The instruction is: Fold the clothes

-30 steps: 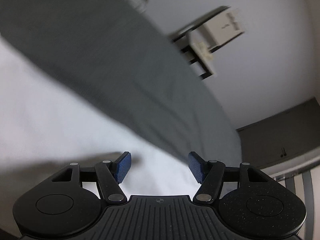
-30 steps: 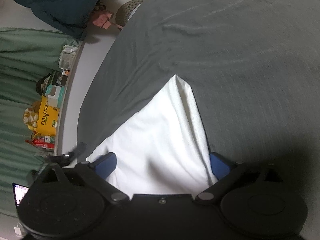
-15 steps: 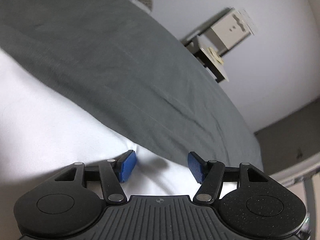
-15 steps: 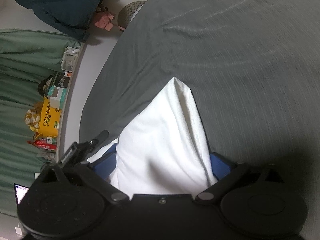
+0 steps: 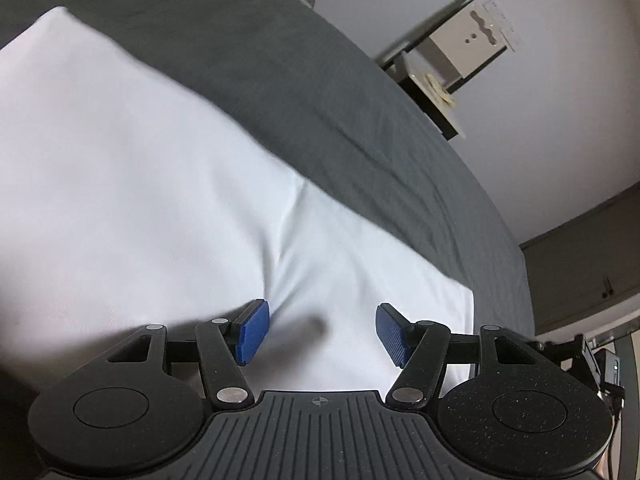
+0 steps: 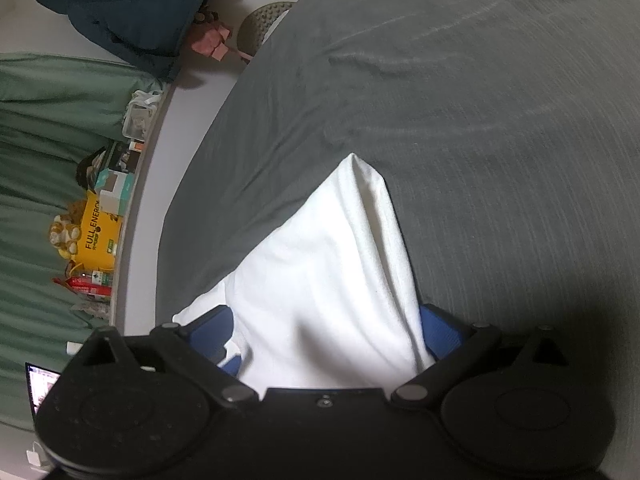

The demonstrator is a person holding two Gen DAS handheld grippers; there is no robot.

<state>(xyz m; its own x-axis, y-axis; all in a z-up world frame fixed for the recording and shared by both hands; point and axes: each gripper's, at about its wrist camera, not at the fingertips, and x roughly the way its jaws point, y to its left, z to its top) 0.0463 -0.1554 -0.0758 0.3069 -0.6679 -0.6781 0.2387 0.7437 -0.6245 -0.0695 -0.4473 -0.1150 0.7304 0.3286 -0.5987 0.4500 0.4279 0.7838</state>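
Left wrist view: the left hand-held gripper (image 5: 318, 330) hangs just above a white garment (image 5: 160, 184), its blue pads (image 5: 251, 331) spread apart with nothing between them. The garment fills the left and centre of the frame and lies on a bed covered by a grey sheet (image 5: 320, 92); a soft crease runs down the cloth toward the gap between the pads, and the gripper's shadow falls on the fabric there. One straight edge of the garment ends at lower right, beside the right-hand pad. In the upper right of the frame a small dark side table (image 5: 430, 92) carries a white box (image 5: 472, 46) against a pale wall.

Right wrist view: the right hand-held gripper (image 6: 326, 334) is also spread wide, and a raised fold of the same white garment (image 6: 332, 280) sits between its blue pads (image 6: 442, 332), draping over the inner face of the left-hand pad. The cloth narrows to a point near the centre of the frame, resting on the grey sheet (image 6: 480, 120). Whether the pads press the fabric cannot be told; they stand well apart. Along the left of the frame hang green curtains (image 6: 36, 160), with a yellow box (image 6: 98, 236) and other small packages on a ledge, and a dark blue jacket (image 6: 132, 12) in the upper left.
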